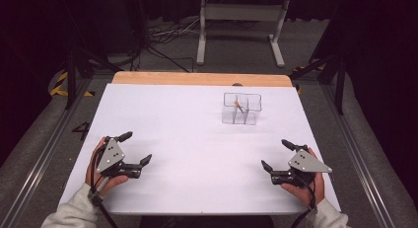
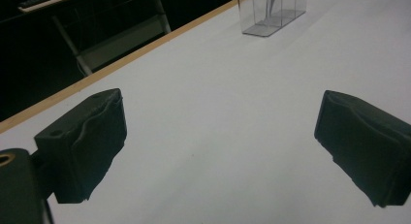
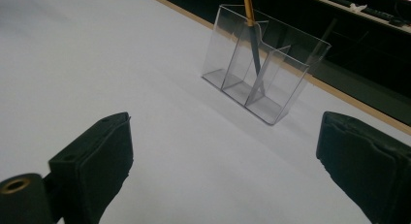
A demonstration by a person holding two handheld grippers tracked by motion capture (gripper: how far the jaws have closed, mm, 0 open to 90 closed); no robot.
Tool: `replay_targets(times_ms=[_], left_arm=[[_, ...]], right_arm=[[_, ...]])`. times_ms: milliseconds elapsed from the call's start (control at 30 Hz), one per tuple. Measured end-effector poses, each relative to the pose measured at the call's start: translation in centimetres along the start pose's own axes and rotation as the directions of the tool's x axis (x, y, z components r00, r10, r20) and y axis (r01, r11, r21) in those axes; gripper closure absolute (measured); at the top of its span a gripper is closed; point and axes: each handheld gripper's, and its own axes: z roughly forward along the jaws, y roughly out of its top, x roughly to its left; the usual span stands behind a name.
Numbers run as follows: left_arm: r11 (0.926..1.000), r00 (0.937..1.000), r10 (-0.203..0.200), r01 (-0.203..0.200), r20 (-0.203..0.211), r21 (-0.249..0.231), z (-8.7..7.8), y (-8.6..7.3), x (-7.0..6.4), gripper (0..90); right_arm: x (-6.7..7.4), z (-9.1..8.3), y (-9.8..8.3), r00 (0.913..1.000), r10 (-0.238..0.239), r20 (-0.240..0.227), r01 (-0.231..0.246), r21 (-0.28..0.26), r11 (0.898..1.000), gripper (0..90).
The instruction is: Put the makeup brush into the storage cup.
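A clear plastic holder [image 1: 240, 109] with several compartments stands on the white table top [image 1: 197, 154], right of centre and toward the far side. A thin pencil-like stick [image 3: 251, 30] with a yellow upper part leans inside it. The holder [image 2: 271, 13] also appears at the top of the left gripper view, and the holder [image 3: 261, 64] sits ahead of the jaws in the right gripper view. My left gripper [image 1: 135, 149] rests open near the front left, held by a hand. My right gripper [image 1: 277, 155] is open near the front right. Nothing lies between either pair of jaws.
A wooden strip [image 1: 202, 79] runs along the table's far edge. Behind it stand a white desk frame [image 1: 241, 25] and cables on the floor. Metal rails [image 1: 39, 159] flank the table on both sides.
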Motion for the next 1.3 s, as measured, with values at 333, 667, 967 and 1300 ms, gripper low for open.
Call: replay_targets(times_ms=[333, 667, 967, 1300], left_arm=[[0.9978, 0.9985, -0.055, 0.055, -0.003, -0.037, -2.0, -1.1, -0.2, 5.2], [0.9975, 0.9984, -0.057, 0.057, 0.001, -0.042, -1.7, -1.2, -0.6, 5.1], [0.9948, 0.9976, -0.069, 0.068, -0.002, -0.075, -2.0, -0.8, -0.7, 5.3], [0.9927, 0.998, -0.062, 0.063, 0.015, -0.103, -2.0, -0.6, -1.0, 5.4]], right_arm=[[-0.3, -0.4, 0.0, 0.998, 0.017, 0.06, -0.015, -0.032, 0.999, 3.8], [-0.7, -0.8, -0.3, 0.9932, 0.056, 0.102, -0.05, -0.064, 0.997, 3.8], [-0.1, -0.5, -0.2, 0.9975, 0.03, 0.064, -0.027, -0.054, 0.998, 3.8], [0.6, -0.8, 0.0, 0.9982, 0.005, 0.06, -0.002, -0.051, 0.999, 4.1]])
